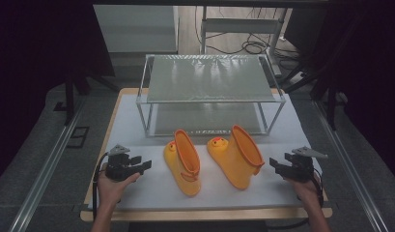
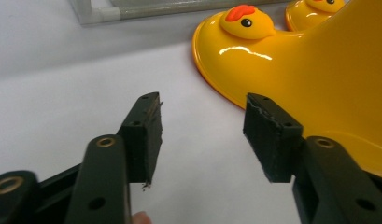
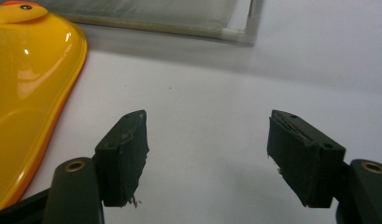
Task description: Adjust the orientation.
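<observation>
Two yellow duck-faced rain boots stand on the white table top (image 1: 137,121): the left boot (image 1: 183,162) and the right boot (image 1: 236,154), toes toward the shelf. My left gripper (image 1: 144,166) rests on the table left of the left boot, open, nothing between its pads. In the left gripper view the left boot (image 2: 291,65) lies just ahead of and beside the right-hand pad, apart from it. My right gripper (image 1: 277,166) sits right of the right boot, open and empty. The right gripper view has the right boot (image 3: 30,93) at its left edge.
A two-level metal-framed shelf rack (image 1: 209,79) stands at the back of the table, its frame corner (image 3: 240,32) ahead of the right gripper. Table edges have metal rails (image 1: 45,169) on both sides. Cables lie on the floor behind.
</observation>
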The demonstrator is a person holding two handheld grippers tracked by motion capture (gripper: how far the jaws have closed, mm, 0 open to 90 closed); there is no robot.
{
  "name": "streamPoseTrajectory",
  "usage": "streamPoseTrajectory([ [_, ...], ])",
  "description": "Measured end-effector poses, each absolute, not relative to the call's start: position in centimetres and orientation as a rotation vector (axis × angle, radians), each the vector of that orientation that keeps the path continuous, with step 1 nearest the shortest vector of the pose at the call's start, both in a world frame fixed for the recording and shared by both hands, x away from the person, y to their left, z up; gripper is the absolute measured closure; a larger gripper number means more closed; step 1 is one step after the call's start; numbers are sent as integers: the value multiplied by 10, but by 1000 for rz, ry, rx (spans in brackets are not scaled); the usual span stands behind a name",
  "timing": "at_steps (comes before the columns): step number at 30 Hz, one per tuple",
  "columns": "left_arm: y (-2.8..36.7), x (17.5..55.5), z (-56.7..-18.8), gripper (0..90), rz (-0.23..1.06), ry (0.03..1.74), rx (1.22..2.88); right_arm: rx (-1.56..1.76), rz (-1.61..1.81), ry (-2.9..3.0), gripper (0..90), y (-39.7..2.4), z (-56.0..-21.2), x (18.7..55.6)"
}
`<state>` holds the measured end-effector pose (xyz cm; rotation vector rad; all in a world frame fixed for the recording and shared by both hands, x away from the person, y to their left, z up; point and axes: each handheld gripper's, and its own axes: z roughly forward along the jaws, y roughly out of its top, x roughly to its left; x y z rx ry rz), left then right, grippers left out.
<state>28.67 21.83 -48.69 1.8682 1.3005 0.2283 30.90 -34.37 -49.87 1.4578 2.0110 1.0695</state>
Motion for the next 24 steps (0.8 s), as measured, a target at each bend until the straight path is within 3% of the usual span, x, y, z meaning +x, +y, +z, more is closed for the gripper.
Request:
streamPoseTrajectory([
  [9,214,281,-482,852,230,1295,1878,1486,1094,1991,364,-343,-500,308],
  [11,211,278,-480,894,238,1282,1881,1485,1106,1983,364,-343,-500,307],
  [24,149,247,-493,898,201,1163,1973,1494,1084,2009,374,-343,-508,309],
])
